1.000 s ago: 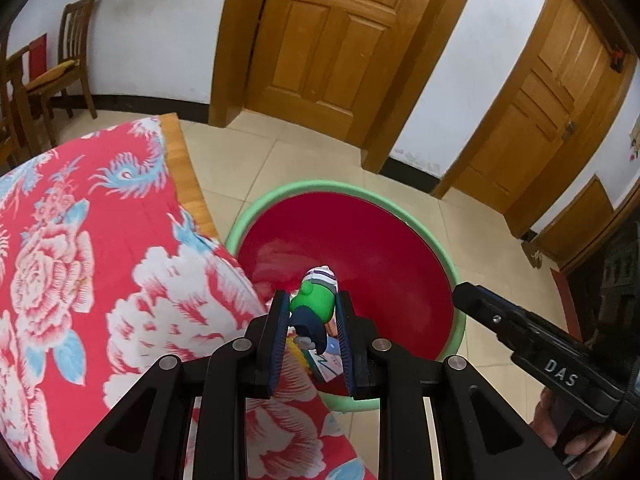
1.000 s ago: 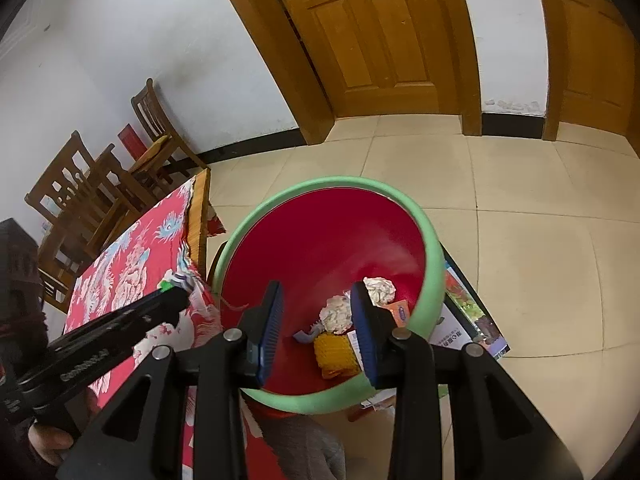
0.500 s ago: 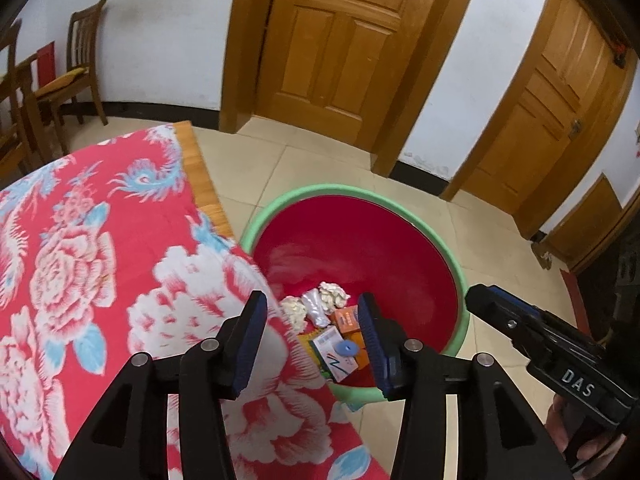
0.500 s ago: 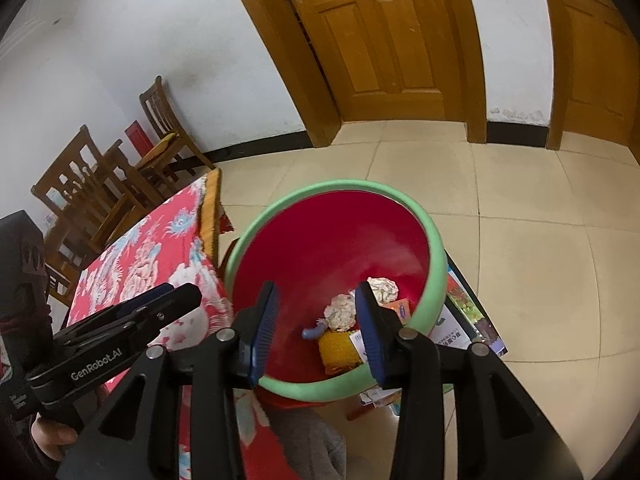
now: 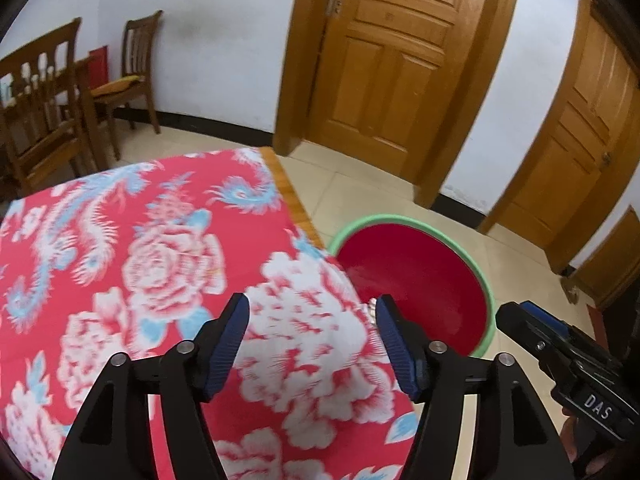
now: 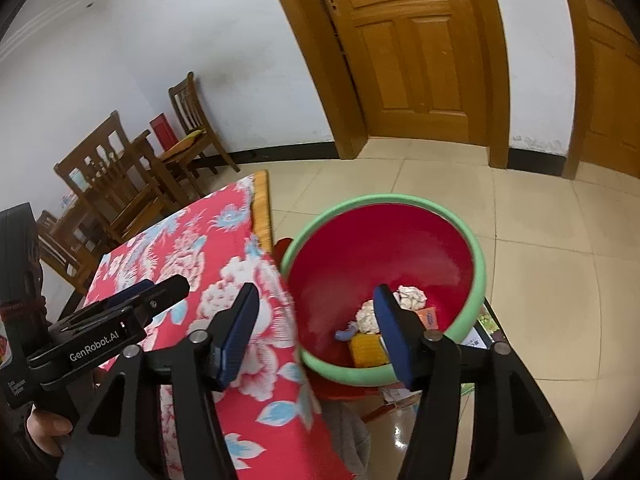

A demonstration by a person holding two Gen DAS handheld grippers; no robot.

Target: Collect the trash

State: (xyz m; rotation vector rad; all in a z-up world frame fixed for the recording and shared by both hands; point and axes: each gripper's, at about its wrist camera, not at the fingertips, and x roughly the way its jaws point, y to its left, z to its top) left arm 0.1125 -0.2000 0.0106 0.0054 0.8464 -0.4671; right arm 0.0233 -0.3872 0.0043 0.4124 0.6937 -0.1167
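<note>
A red basin with a green rim (image 6: pixel 472 248) stands beside the table's right edge; it also shows in the left wrist view (image 5: pixel 490 312). Inside it lie crumpled paper balls (image 6: pixel 412 297), a yellow piece (image 6: pixel 366 350), an orange packet (image 6: pixel 428 317) and a small bluish item (image 6: pixel 346 333). My left gripper (image 5: pixel 310 342) is open and empty above the red floral tablecloth (image 5: pixel 160 260). My right gripper (image 6: pixel 316 330) is open and empty, over the table edge and the basin's near rim. Each gripper shows in the other's view, left (image 6: pixel 132 312) and right (image 5: pixel 560 344).
Wooden chairs (image 5: pixel 44 120) and a small wooden table stand at the back left by the white wall. Wooden doors (image 5: pixel 392 64) are behind the basin. Tiled floor (image 6: pixel 560 240) lies to the right. Printed papers (image 6: pixel 478 338) lie under the basin.
The left gripper opened and dropped the green toy-like item into the basin, then pulled back left over the tablecloth. The right gripper opened wider and drew back a little.
</note>
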